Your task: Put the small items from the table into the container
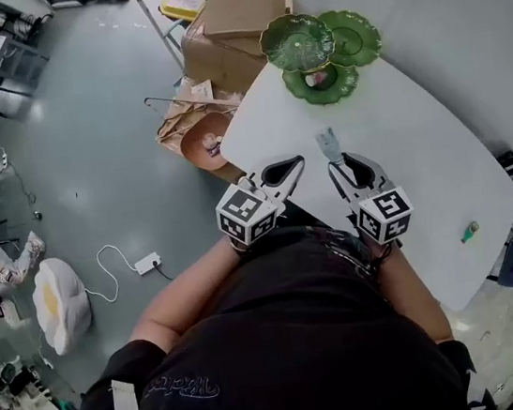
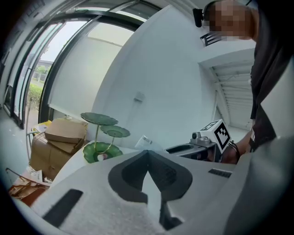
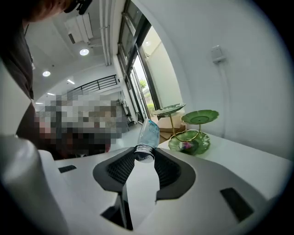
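A small clear plastic bottle [image 3: 149, 132] sticks out of my right gripper [image 3: 145, 157], whose jaws are shut on its neck; in the head view the bottle [image 1: 328, 145] points across the white table [image 1: 422, 167] toward the green three-tier leaf dish [image 1: 320, 48]. That dish [image 3: 190, 133] stands at the table's far end with a small pink item [image 3: 186, 146] in its lowest bowl. Left of it, my left gripper [image 1: 298, 160] hovers over the table's near-left edge, tips together and empty [image 2: 148, 153]. A small green item [image 1: 470, 232] lies at the table's right edge.
Cardboard boxes [image 1: 236, 22] and a brown bowl [image 1: 205, 140] sit on the floor beyond the table's left edge. A white power strip with its cable [image 1: 146, 262] and a white plush [image 1: 60, 303] lie on the grey floor at left. A white wall runs behind the table.
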Demonstrator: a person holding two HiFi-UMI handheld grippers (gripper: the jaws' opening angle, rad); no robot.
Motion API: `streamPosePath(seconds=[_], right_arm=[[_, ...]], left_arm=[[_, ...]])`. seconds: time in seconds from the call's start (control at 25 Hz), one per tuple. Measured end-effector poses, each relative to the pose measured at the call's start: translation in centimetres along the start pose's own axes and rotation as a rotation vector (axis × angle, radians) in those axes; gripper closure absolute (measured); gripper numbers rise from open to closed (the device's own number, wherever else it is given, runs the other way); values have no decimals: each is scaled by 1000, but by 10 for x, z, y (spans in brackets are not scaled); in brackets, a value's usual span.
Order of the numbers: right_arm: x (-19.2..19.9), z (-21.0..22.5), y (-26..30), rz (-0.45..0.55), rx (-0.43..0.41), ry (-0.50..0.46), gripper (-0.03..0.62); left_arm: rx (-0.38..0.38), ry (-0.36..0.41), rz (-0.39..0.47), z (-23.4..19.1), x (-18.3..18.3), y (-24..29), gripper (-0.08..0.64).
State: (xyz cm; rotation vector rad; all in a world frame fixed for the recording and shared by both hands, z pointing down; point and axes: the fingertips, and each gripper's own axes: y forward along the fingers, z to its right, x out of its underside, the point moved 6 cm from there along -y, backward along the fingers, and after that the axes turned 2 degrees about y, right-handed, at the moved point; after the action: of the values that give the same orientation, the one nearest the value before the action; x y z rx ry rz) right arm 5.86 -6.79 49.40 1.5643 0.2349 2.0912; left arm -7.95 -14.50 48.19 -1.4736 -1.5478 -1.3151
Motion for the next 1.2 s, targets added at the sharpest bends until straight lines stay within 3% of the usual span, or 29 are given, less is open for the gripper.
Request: streamPosePath(seconds=[0.32,0.64,0.88,1.2], right_arm=[[12,23,-19,39,179,114,451],[-11,10,6,126,353,180,451],[-22,-23,42,164,444,233,451],[-19,-38,72,157,497,258,451]], left_arm=[[226,40,-68,-1,-9,57,554],[380,95,-92,-47,-36,59,554],[464,81,-106,-92,-51,45,554],[522,65,-134,-121,-42,39,554]])
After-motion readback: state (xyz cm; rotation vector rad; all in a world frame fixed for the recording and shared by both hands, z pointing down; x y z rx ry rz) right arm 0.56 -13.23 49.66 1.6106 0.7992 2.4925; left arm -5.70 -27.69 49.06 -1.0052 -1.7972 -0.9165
